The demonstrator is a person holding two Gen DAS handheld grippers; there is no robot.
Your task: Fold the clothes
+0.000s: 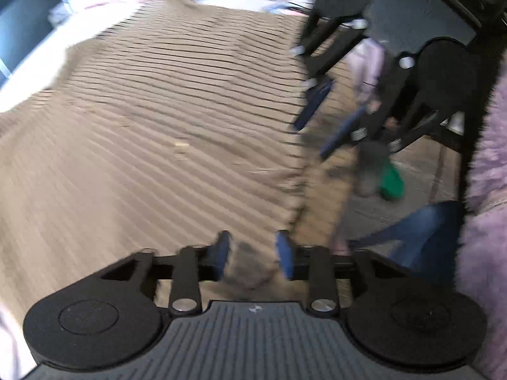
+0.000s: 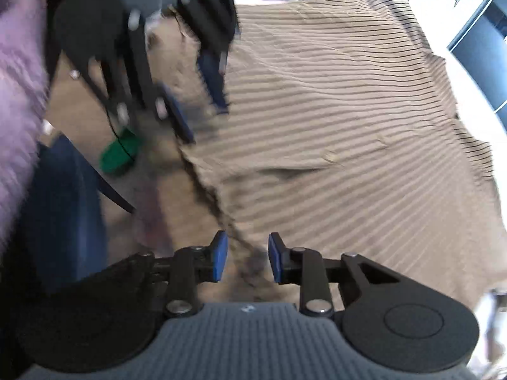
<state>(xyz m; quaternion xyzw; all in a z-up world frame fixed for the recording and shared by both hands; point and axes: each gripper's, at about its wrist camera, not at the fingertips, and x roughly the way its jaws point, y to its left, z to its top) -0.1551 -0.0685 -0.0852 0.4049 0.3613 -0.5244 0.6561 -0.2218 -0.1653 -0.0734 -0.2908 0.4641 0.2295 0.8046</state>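
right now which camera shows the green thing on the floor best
The right wrist view: the green object lies unobstructed on the floor past the garment's edge. In the left wrist view it is blurrier and partly hidden behind the right gripper.

Motion blur smears the striped garment (image 1: pixel 158 126) edge — whether either claw's pads touch it is unclear

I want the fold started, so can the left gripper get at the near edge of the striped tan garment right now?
Probably yes. The left gripper stands open with the bunched edge of the striped tan garment already between its blue pads, and nothing blocks it. The right gripper is open over the same edge, off to the side.
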